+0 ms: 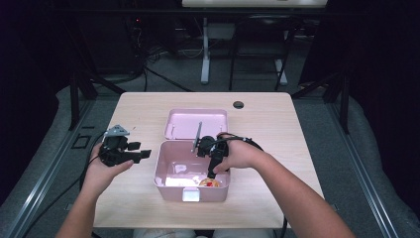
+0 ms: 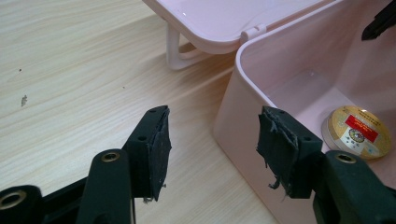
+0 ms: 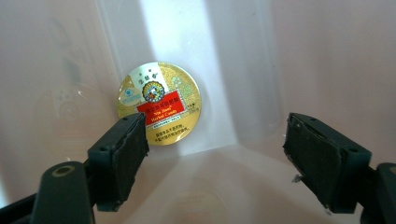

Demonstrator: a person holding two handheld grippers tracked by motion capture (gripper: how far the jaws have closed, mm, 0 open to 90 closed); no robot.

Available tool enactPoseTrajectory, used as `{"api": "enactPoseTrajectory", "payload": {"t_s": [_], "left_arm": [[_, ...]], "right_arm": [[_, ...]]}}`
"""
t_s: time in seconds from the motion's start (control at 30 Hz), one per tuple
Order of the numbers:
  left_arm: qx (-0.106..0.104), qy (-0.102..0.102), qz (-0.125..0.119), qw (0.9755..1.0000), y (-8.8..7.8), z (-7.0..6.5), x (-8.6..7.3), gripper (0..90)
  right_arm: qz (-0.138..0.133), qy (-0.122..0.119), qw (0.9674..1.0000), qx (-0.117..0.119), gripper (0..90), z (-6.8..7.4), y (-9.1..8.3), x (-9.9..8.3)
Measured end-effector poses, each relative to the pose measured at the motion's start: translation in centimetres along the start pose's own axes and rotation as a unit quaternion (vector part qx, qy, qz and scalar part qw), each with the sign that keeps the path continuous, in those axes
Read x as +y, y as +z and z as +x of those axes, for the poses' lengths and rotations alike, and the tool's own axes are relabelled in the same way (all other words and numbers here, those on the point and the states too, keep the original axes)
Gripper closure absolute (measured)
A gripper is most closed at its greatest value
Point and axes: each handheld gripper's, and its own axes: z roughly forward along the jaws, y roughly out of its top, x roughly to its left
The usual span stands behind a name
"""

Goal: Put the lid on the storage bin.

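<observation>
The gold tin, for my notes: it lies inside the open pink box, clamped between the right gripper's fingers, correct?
Not clamped. The right gripper view shows the right gripper open, its fingers apart above the gold tin, which lies free on the floor of the open pink box.

A round gold tin (image 3: 159,103) with a red label is seen lying flat inside the open pink box (image 1: 166,171), lower centre of the high view.

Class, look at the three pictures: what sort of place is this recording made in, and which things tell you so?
Probably a lab or recording studio, not a home: dark curtains surround a lone wooden table, cables and stand legs crowd the grey floor behind, and the pink box looks like a staged prop.
</observation>
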Motion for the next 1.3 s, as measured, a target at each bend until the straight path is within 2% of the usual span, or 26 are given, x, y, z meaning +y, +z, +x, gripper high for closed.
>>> {"api": "enactPoseTrajectory", "payload": {"t_s": [0.37,0.4,0.53,0.67,0.77,0.83,1.0,1.1,1.3], "left_arm": [[-0.006,0.013,0.001,0.9999,0.1,-0.7,0.2,44.4],[-0.007,0.013,0.002,0.9999,0.1,-0.8,0.2,44.4],[-0.009,0.019,0.009,0.9998,0.2,-1.0,0.2,44.5],[-0.009,0.02,0.007,0.9997,0.4,-1.2,0.2,44.5],[-0.011,0.018,0.007,0.9998,0.4,-1.2,0.2,44.4],[-0.011,0.018,0.006,0.9998,0.4,-1.3,0.3,44.5],[-0.01,0.021,0.004,0.9997,0.5,-1.5,0.3,44.9],[-0.013,0.023,0.007,0.9996,0.6,-1.7,0.3,43.9],[-0.02,0.027,0.011,0.9994,0.8,-2.1,0.3,42.4]], "right_arm": [[-0.016,0.029,0.9992,-0.023,23.3,-0.8,-2.5,-0.8],[-0.014,0.036,0.9988,-0.03,23.3,-0.9,-2.8,-0.9],[-0.025,0.059,0.9974,-0.033,26.5,-1.3,-3.3,-1.1],[-0.035,0.069,0.9963,-0.037,32.4,-1.7,-3.9,-1.2],[-0.04,0.076,0.9951,-0.049,32.2,-1.9,-4.2,-1.3],[-0.042,0.091,0.9939,-0.044,31.8,-2.2,-4.4,-1.4],[-0.056,0.104,0.992,-0.046,35.3,-2.7,-4.7,-1.7],[-0.054,0.128,0.9891,-0.049,35.3,-3.1,-4.9,-1.9],[-0.067,0.156,0.9837,-0.058,38.5,-4.0,-5.4,-2.4]]}}
